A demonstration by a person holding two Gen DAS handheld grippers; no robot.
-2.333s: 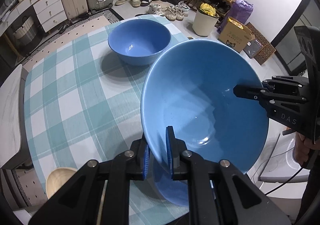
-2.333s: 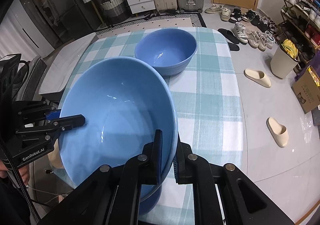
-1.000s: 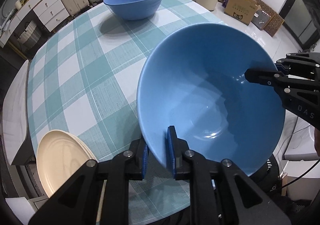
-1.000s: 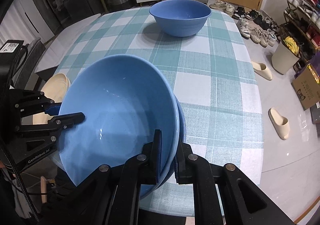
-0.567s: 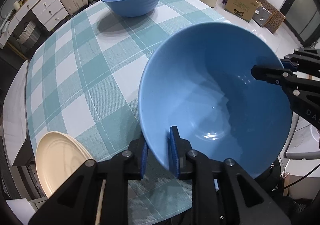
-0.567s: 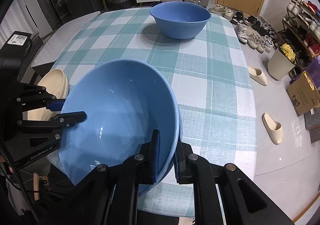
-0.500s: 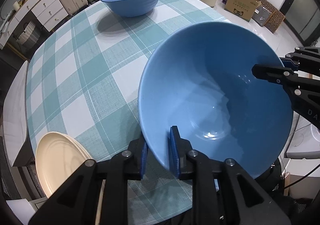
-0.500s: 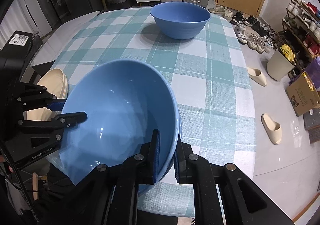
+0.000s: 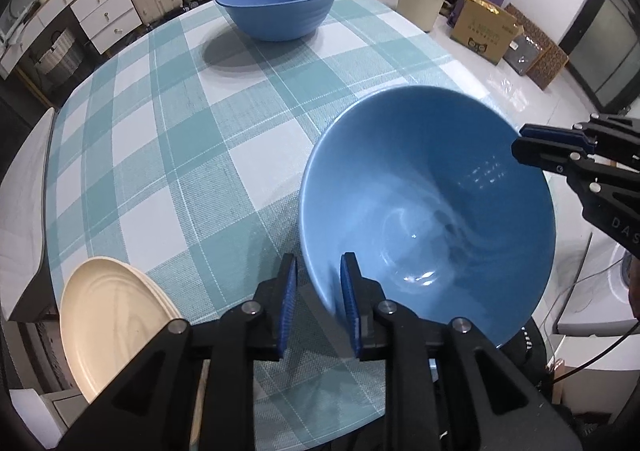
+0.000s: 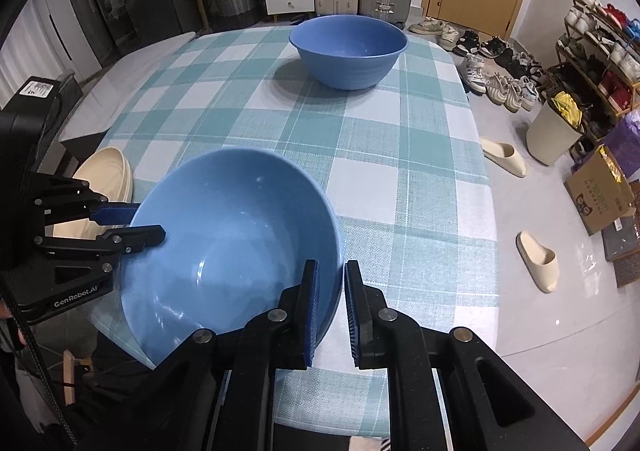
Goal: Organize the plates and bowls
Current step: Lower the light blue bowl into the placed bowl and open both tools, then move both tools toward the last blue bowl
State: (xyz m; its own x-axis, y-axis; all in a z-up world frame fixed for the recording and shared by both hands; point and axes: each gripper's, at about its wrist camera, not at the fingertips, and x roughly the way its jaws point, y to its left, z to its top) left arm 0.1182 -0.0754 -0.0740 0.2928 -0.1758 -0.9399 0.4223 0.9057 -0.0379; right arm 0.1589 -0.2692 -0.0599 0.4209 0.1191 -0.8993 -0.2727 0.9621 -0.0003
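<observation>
The near blue bowl (image 9: 428, 211) is tilted at the bench (image 9: 192, 155) edge, its rim between both hand-held grippers: the left hand-held gripper (image 9: 318, 301) stands slightly parted around it, while the right hand-held gripper (image 10: 330, 301) is clamped on the opposite rim. The far blue bowl (image 9: 278, 3) is well apart, straight ahead.

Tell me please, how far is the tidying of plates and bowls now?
Done: the cream plates sit stacked at the table edge. In hand: the near blue bowl, clamped by the right gripper, its rim loosely between the left gripper pads. Left: the far blue bowl stands alone, probably to be nested with it.
</observation>
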